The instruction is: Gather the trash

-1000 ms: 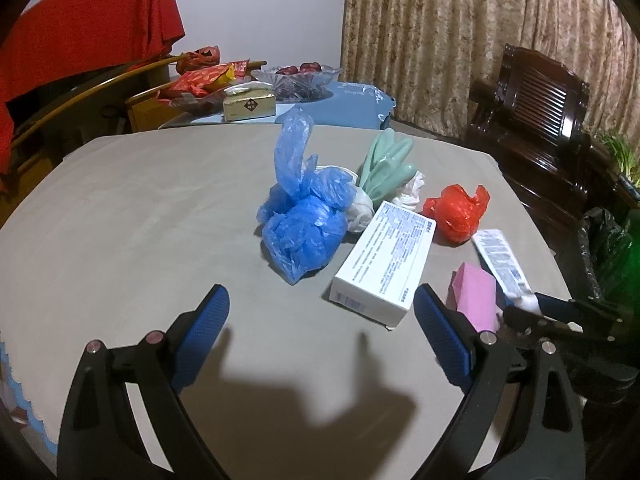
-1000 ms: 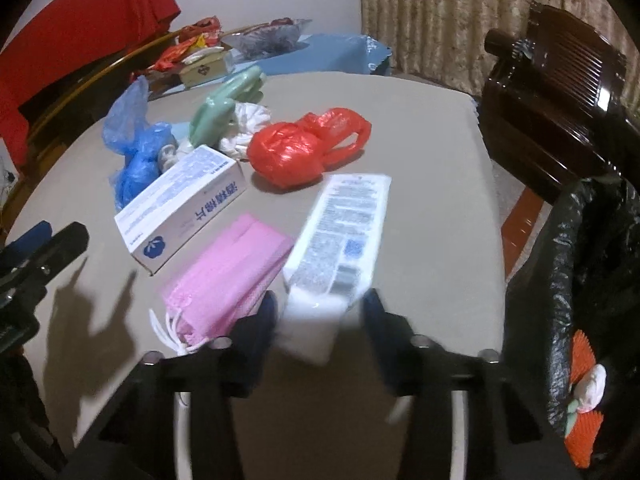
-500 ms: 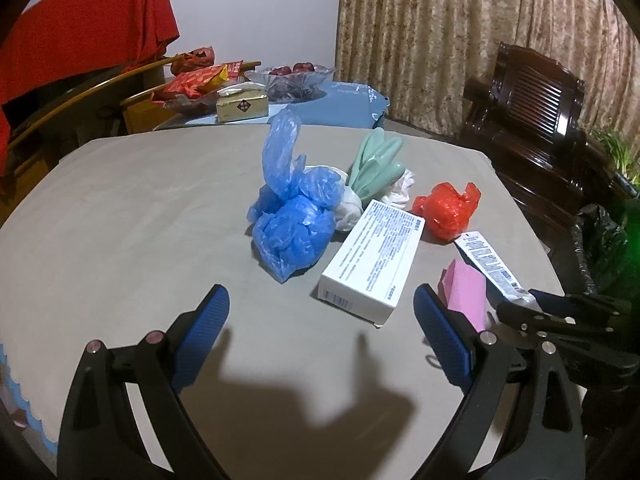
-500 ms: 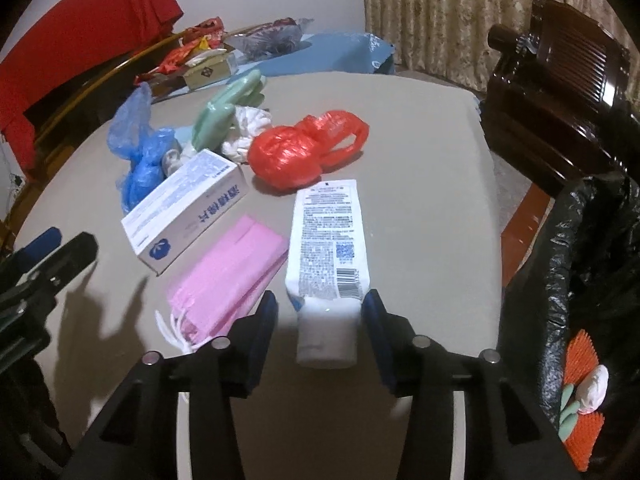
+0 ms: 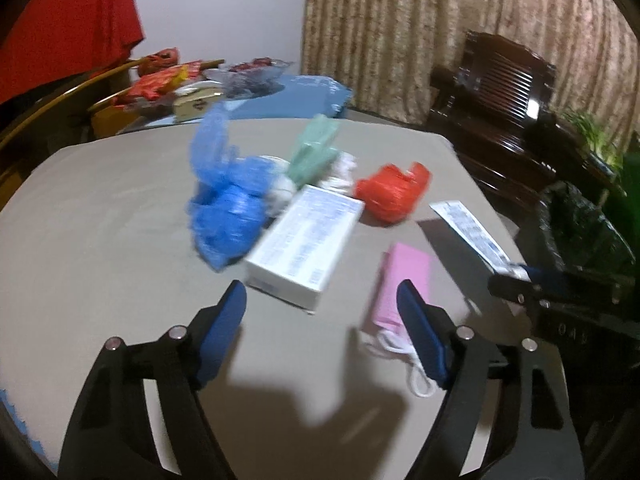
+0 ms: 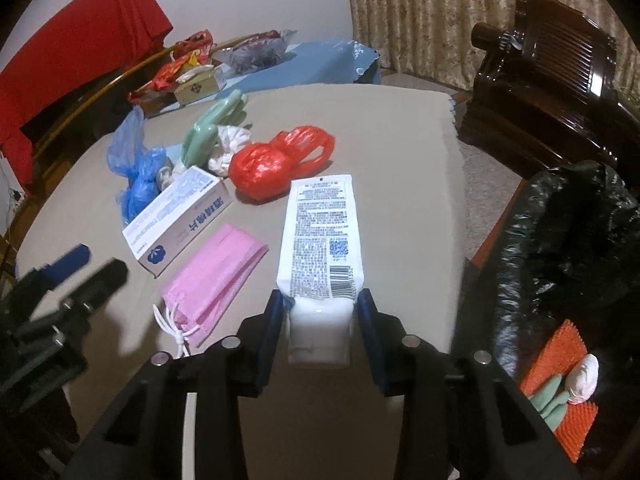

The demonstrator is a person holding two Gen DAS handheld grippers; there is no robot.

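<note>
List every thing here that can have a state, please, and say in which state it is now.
Right gripper: closing on the tube's cap end.
Tube: between the jaws, flat end pointing away.
Left gripper: closing, nothing between the jaws.
Box: closed, lying flat.
Masks: stacked flat on the table.
Red bag: crumpled, handles loose.
Blue bag: bunched up.
Bin bag: open, holding trash.

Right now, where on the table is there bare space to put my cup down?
The table is bare on the far right, past the red bag and beside the white tube. The left side, beyond the blue bag, is bare too. The middle is crowded: white box, pink mask, green glove.
</note>
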